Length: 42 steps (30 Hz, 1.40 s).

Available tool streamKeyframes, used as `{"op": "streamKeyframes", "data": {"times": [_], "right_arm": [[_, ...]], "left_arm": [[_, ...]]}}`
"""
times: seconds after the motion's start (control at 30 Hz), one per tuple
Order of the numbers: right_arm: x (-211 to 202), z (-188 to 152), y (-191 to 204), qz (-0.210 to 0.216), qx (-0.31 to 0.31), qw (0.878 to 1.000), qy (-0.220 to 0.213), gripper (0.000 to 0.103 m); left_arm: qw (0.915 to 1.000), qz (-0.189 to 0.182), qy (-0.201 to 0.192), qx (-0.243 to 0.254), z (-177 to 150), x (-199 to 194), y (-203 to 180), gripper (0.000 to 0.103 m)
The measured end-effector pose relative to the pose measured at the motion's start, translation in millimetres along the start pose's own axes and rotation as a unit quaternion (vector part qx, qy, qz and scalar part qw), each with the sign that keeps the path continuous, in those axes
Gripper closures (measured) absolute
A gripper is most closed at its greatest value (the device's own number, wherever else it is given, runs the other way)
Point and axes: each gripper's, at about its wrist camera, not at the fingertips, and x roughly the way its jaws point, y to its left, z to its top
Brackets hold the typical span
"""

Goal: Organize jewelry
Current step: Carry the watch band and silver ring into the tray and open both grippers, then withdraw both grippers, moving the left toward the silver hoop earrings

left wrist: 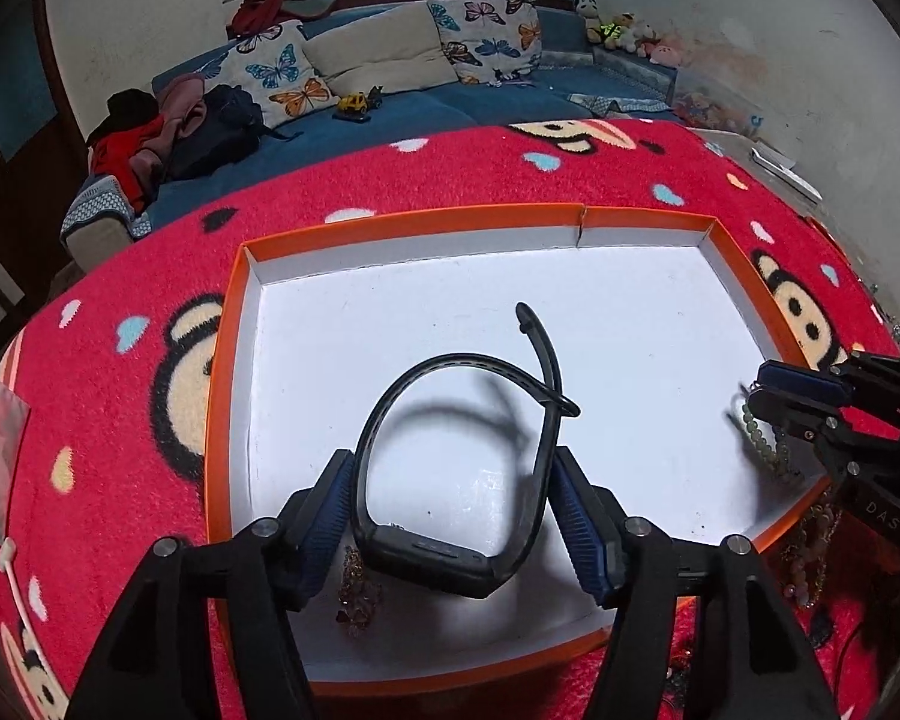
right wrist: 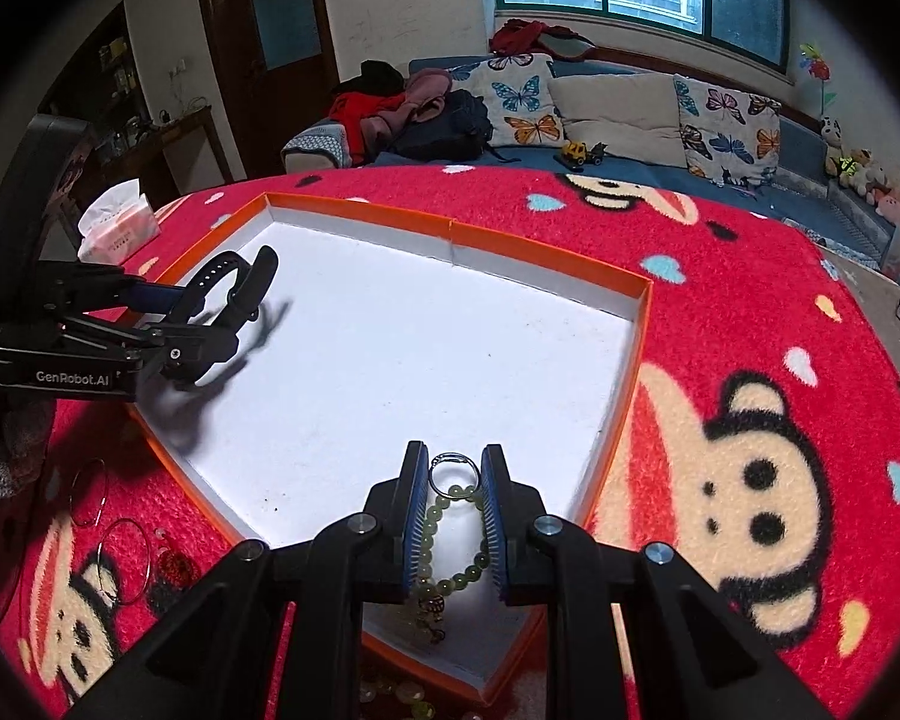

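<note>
My left gripper (left wrist: 453, 498) stands open astride the black rubber-strapped smartwatch (left wrist: 450, 480), seemingly just clear above the orange-rimmed white tray (left wrist: 450, 219), while my right gripper (right wrist: 453, 480) pinches the pale green bead bracelet (right wrist: 444, 540) over the tray's near corner, so next I lower and let go.

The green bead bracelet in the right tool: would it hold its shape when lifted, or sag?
The green bead bracelet probably sags: its strand already droops in loose curves between the right tool. The round beads may slip or roll once set on the smooth white tray.
</note>
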Motion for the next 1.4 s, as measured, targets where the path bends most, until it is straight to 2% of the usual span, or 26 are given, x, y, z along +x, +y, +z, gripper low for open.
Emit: {"op": "streamKeyframes", "data": {"times": [0.23,0.93,1.1,1.4], "right_arm": [[1.7,2.3,0.8,-0.001,-0.003,1.000,0.009,0.079],[-35.5,-2.3,6.8,-0.005,0.000,1.000,-0.019,0.078],[-44.0,-6.8,5.0,-0.007,0.004,1.000,-0.023,0.078],[-61.8,-27.4,1.9,-0.013,0.015,1.000,-0.022,0.078]], "left_arm": [[1.0000,0.000,0.001,-0.008,-2.0,-7.1,2.6,0.034],[0.9998,0.004,-0.014,-0.013,-10.2,-44.5,6.8,0.034],[0.9997,0.008,-0.016,-0.014,-19.6,-54.3,9.1,0.034],[0.9996,0.005,-0.027,-0.009,-57.6,-85.7,-3.8,0.034]]}}
